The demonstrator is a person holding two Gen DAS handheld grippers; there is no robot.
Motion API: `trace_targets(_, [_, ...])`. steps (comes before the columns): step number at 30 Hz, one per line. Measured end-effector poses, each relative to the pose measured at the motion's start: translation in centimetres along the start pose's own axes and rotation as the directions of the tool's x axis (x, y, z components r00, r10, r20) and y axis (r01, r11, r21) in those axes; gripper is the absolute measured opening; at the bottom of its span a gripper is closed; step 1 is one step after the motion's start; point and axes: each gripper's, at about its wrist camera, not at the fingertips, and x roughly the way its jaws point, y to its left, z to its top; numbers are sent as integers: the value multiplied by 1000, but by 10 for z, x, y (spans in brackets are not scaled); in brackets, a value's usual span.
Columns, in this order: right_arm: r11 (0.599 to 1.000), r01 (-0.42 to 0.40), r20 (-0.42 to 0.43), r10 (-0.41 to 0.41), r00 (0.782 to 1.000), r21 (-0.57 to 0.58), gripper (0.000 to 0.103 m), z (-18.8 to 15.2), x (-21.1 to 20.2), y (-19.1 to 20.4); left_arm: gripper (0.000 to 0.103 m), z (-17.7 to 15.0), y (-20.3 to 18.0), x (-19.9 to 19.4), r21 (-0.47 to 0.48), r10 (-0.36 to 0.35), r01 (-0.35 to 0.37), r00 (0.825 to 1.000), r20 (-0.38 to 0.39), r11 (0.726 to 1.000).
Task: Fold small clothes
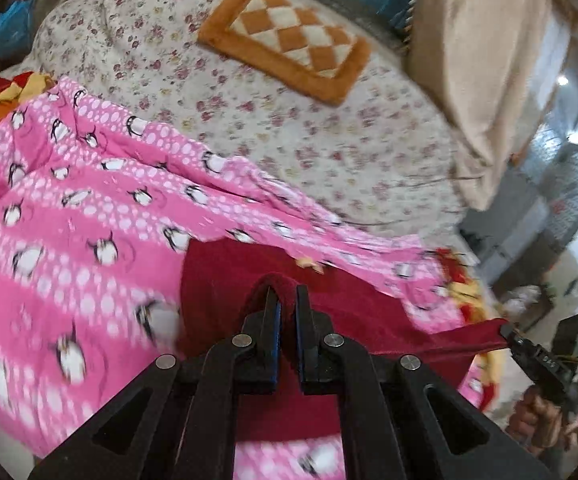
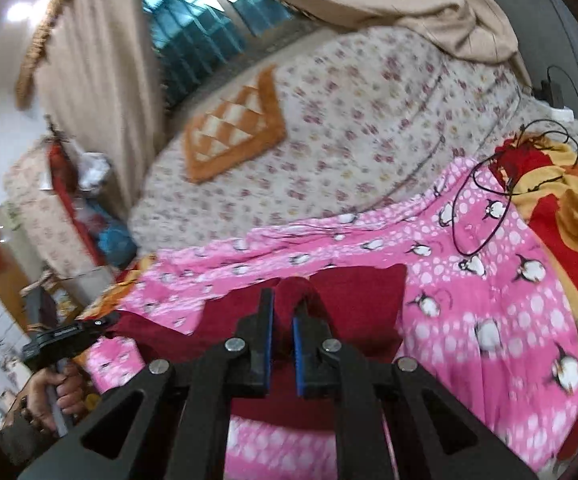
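Note:
A dark red cloth point(image 1: 225, 280) lies stretched over a pink penguin-print sheet point(image 1: 69, 220) on the bed. My left gripper point(image 1: 287, 294) is shut on a pinched fold of its edge. My right gripper point(image 2: 285, 298) is shut on another fold of the same red cloth point(image 2: 361, 300). In the left wrist view the right gripper point(image 1: 507, 330) shows at the far right, holding a taut corner. In the right wrist view the left gripper point(image 2: 107, 318) shows at the far left, holding the other corner. The cloth is pulled tight between them, lifted slightly off the sheet.
A floral bedspread point(image 1: 289, 136) covers the bed behind, with an orange checkered mat point(image 1: 289, 36) on it. A red-and-yellow blanket point(image 2: 561, 208) and a black cable point(image 2: 485, 216) lie at the right of the pink sheet point(image 2: 489, 300). Beige curtains point(image 1: 489, 60) hang by the window.

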Motion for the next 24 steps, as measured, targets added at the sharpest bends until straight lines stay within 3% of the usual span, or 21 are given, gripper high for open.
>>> trace_targets(3, [997, 53, -73, -49, 996, 58, 8, 12, 53, -21, 0, 15, 12, 47, -24, 65, -66, 996, -54, 998])
trace_targets(8, [973, 148, -209, -109, 972, 178, 8, 21, 146, -59, 0, 26, 31, 108, -27, 162, -166, 981, -104, 986])
trace_targets(13, [948, 234, -274, -171, 946, 215, 8, 22, 211, -85, 0, 22, 45, 161, 11, 255, -256, 959, -120, 967])
trace_targets(16, [942, 254, -285, -187, 940, 221, 8, 13, 234, -98, 0, 9, 61, 185, -23, 279, -288, 943, -182, 957])
trace_targets(18, [939, 271, -294, -203, 934, 212, 8, 3, 245, -105, 0, 7, 61, 189, -15, 288, -294, 942, -170, 956])
trace_targets(20, [930, 275, -293, -199, 935, 244, 9, -1, 253, -111, 1, 2, 52, 195, 54, 330, -325, 932, -152, 944])
trace_targets(24, [939, 282, -281, -221, 934, 199, 24, 0, 263, -100, 1, -3, 36, 201, 165, 420, -398, 899, -127, 902])
